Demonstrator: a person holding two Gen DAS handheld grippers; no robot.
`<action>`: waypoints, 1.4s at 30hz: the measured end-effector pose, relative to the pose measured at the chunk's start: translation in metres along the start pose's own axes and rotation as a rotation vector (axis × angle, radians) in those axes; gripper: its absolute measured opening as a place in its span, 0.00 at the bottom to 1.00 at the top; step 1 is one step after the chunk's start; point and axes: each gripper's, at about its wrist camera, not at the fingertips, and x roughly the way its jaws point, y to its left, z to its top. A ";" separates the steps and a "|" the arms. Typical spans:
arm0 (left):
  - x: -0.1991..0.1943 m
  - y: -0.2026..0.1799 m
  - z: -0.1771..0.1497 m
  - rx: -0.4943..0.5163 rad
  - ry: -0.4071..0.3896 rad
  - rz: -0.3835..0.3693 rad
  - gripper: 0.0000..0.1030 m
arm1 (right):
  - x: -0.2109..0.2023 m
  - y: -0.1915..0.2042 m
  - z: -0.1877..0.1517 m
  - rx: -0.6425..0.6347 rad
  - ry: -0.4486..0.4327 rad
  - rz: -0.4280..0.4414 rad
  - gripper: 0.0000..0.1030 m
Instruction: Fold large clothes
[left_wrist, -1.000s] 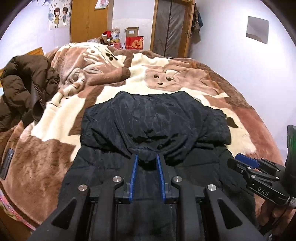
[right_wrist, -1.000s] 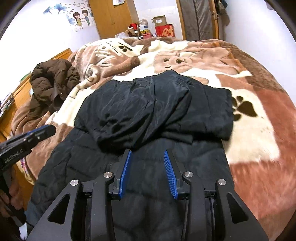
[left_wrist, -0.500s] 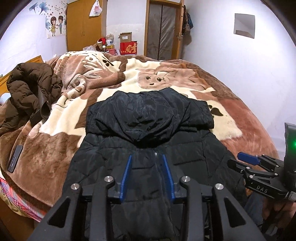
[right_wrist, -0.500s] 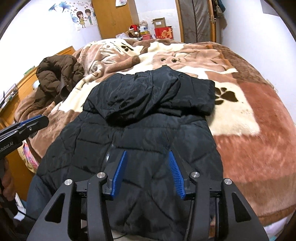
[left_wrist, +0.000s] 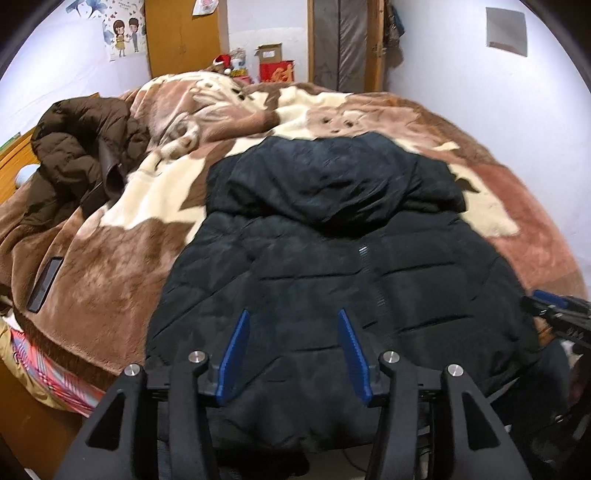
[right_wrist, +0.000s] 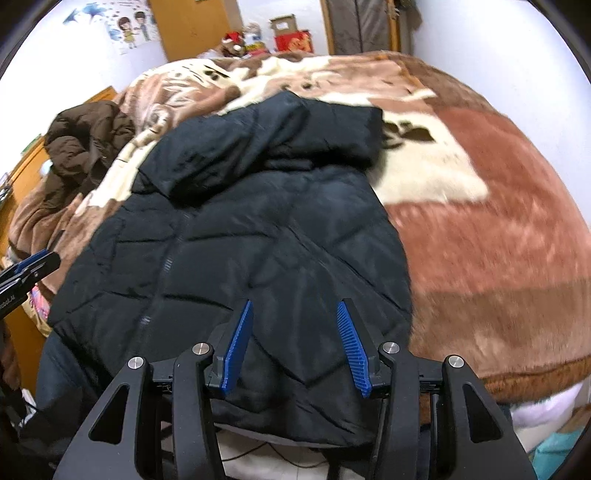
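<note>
Black puffy coat (left_wrist: 332, 266) lies flat on the bed blanket (left_wrist: 110, 280), its hem now hanging off the near edge. Left gripper (left_wrist: 293, 354) is opening wider than before, right gripper (right_wrist: 293, 347) seems open too; both are empty.

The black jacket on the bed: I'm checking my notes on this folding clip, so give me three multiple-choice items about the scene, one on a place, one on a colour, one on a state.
1. Where does the brown coat lie relative to the black jacket in the left wrist view?
A. To its left
B. On top of it
C. To its right

2. What colour are the gripper pads?
A. Red
B. Blue
C. Green

3. How does the jacket's hood lie?
A. Folded down over the body
B. Hanging off the bed
C. Pinched in a gripper

Answers: 1 A, it is heaped at the bed's left edge; 2 B, blue ribbed pads show in both views; 3 A, it rests flat on the jacket's upper part.
</note>
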 end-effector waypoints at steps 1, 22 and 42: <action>0.005 0.006 -0.003 -0.004 0.009 0.016 0.53 | 0.004 -0.007 -0.002 0.012 0.013 -0.010 0.48; 0.087 0.121 -0.045 -0.191 0.194 0.059 0.73 | 0.043 -0.066 -0.025 0.240 0.157 0.089 0.62; 0.066 0.071 -0.039 0.001 0.167 0.097 0.16 | 0.027 -0.043 -0.019 0.177 0.152 0.135 0.15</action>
